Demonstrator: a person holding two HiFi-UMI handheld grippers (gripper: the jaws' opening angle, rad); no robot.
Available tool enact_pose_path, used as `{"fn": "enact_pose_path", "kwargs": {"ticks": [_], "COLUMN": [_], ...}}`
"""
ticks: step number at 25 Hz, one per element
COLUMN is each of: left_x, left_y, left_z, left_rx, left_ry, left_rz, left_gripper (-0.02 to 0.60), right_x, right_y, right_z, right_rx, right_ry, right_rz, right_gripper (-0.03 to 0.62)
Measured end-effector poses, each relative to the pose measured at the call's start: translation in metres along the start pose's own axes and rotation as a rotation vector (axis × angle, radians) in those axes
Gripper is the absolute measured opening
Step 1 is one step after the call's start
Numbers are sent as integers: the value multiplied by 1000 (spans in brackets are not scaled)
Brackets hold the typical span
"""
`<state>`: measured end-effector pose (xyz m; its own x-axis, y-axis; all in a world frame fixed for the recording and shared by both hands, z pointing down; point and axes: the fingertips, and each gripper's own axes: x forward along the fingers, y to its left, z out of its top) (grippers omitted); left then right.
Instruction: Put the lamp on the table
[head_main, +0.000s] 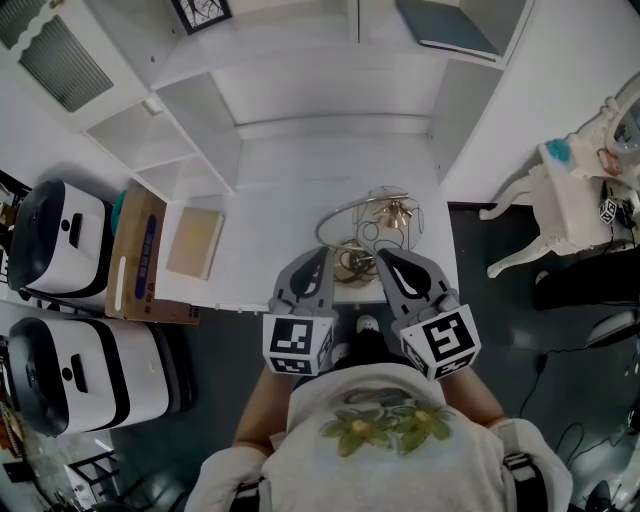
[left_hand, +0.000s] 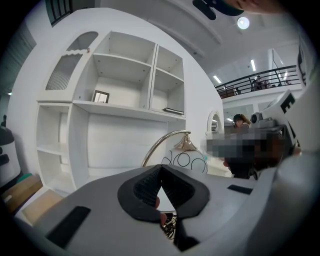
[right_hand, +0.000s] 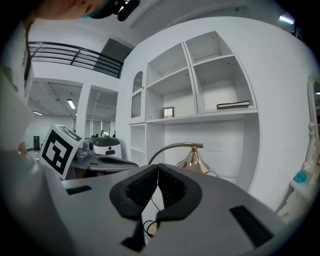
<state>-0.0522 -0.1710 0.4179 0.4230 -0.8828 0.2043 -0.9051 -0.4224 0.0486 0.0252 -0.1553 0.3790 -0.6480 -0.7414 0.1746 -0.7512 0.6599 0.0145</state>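
The lamp (head_main: 388, 222) stands on the white table (head_main: 270, 190) close to its front edge. It has a curved metal arm, a gold cap and a white globe shade with black rings. In the left gripper view the shade (left_hand: 187, 158) shows just beyond the jaws, and in the right gripper view the gold cap (right_hand: 194, 159) hangs under the arm. My left gripper (head_main: 322, 256) sits at the lamp's left by the base, and my right gripper (head_main: 384, 258) at its right. Both are shut, pad against pad (left_hand: 160, 169) (right_hand: 158, 167), with nothing clamped between them.
A tan board (head_main: 195, 241) lies on the table's left part, next to a cardboard box (head_main: 140, 255). Two white machines (head_main: 62, 245) (head_main: 85, 375) stand on the floor at left. A white ornate side table (head_main: 560, 195) is at right. Shelves rise behind the table.
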Motion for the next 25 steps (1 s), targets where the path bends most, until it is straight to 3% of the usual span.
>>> {"fn": "enact_pose_path", "kwargs": {"ticks": [25], "left_x": [11], "left_y": [-9], "left_z": [-8], "left_rx": [-27], "left_ry": [45], "left_rz": [-40], "left_gripper": [29], "right_x": [8], "right_y": [-4], "right_z": [-13], "right_rx": [-18], "right_ry": [61], "right_rz": [1], "right_gripper": [32]}}
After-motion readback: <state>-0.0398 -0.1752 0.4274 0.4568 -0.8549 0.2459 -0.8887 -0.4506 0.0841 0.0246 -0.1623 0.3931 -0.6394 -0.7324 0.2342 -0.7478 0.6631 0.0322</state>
